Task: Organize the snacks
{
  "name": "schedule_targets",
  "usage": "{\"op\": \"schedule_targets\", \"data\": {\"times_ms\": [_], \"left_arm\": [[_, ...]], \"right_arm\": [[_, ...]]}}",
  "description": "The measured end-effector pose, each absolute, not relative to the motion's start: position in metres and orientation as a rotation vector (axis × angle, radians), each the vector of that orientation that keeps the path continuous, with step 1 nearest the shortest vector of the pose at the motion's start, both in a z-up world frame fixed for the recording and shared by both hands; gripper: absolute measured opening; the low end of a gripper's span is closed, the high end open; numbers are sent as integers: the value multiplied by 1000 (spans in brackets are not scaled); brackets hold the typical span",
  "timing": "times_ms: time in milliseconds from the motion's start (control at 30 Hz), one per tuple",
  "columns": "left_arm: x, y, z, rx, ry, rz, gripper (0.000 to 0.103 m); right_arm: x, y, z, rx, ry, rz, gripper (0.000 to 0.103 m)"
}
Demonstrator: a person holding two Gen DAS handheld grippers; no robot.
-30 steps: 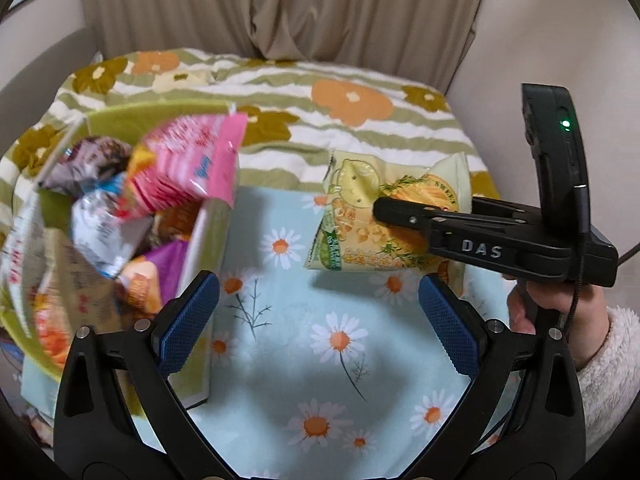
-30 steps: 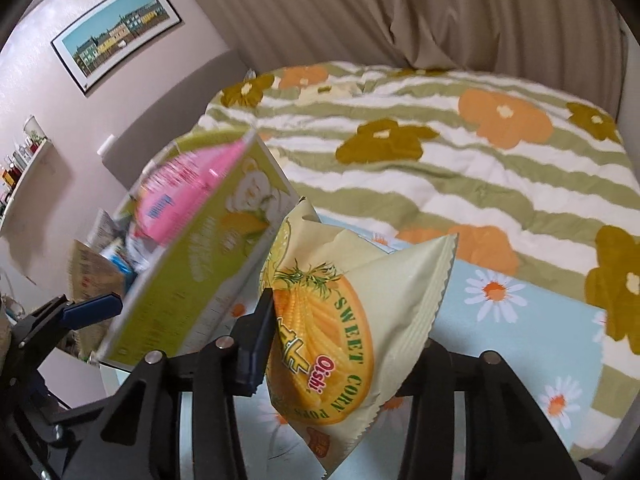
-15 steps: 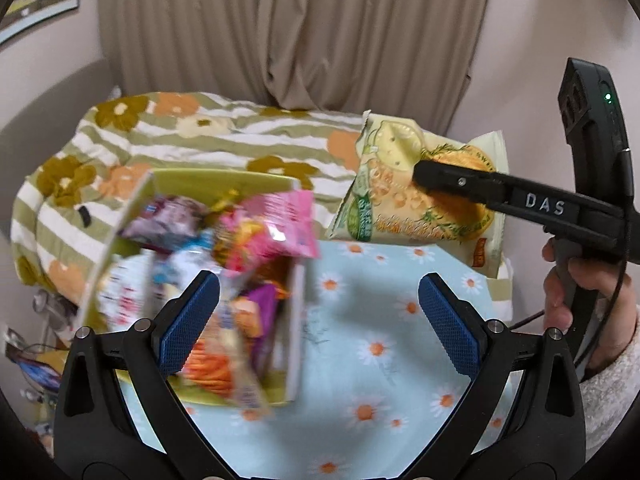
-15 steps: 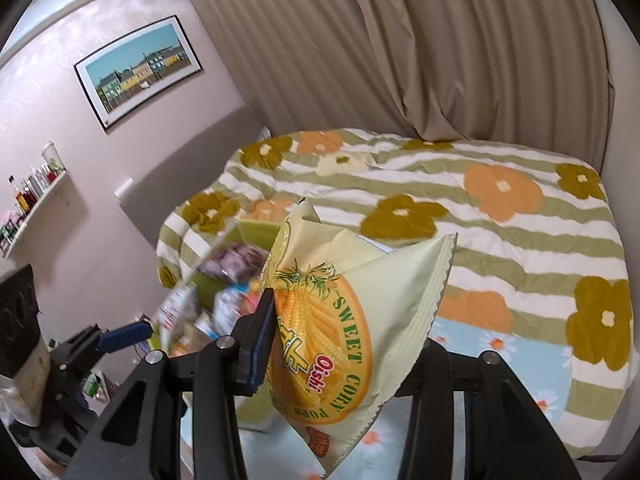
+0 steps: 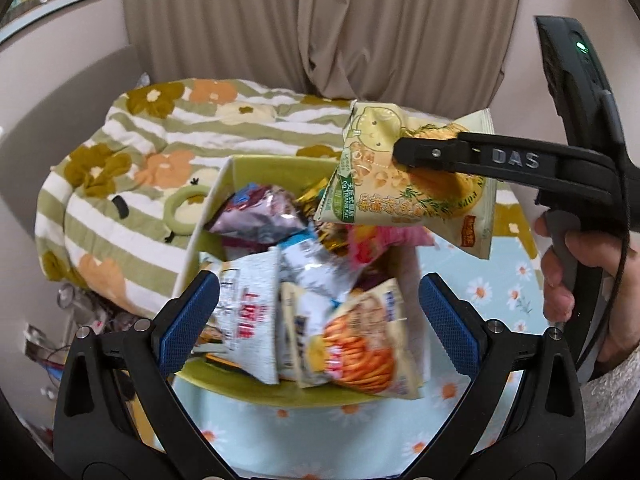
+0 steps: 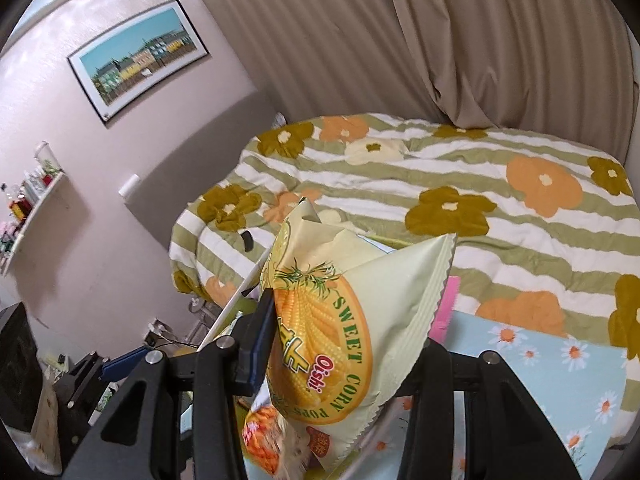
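A right gripper (image 6: 344, 344) is clamped on a pale yellow sweet corn snack bag (image 6: 352, 320), holding it up in the air. Seen from the left wrist camera, that bag (image 5: 404, 184) hangs above the far right corner of a green box (image 5: 276, 166) packed with snack packets. The box sits on a light blue cloth printed with daisies (image 5: 500, 292), which lies on a bed covered by a green-and-white striped quilt with orange and brown flowers (image 6: 500, 200).

Inside the box are a purple foil packet (image 5: 260, 214), a white packet with red lettering (image 5: 248, 316), a silver-blue packet (image 5: 316, 264), a packet showing orange sticks (image 5: 368, 352) and a pink packet (image 5: 384, 236) (partly hidden under the held bag).

The left gripper (image 5: 318, 318) is spread wide with nothing between its blue pads (image 5: 188, 322), low over the near edge of the box. Beige curtains (image 6: 460, 40) hang behind the bed, and a framed picture of buildings (image 6: 140, 58) is on the pink wall.
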State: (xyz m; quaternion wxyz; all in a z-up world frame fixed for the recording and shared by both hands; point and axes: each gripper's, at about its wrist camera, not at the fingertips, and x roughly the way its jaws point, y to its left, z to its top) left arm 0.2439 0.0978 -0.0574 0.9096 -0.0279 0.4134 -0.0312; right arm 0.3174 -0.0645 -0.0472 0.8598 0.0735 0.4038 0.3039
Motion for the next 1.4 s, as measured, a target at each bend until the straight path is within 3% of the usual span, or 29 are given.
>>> {"op": "schedule_targets", "data": {"times_ms": [100,167,200,233,600,1133,1233,1400], "left_arm": [[250,112,-70,-66,870,-84,100],[251,117,-77,-64,882,-90,100],[251,120,-81,-61,888,-92,100],[251,121,-85,-59,894,-92,100],[215,107,-65,-74,850,-112,100],[92,28,-15,-51,725,-232,100],[67,25,-9,-46,697,-212,100],[40,28,0,-8,666,-141,100]], "right_arm": [[328,-47,-63,164,897,592,46],[333,-42,-75,179,923,555,67],[332,-42,-77,179,920,532,89],[330,-44,-78,177,914,508,96],[269,-82,-49,181,806,434,96],[95,-170,15,146,613,284,96],[69,-181,16,138,608,245,102],[31,-190,16,95,592,155,102]]}}
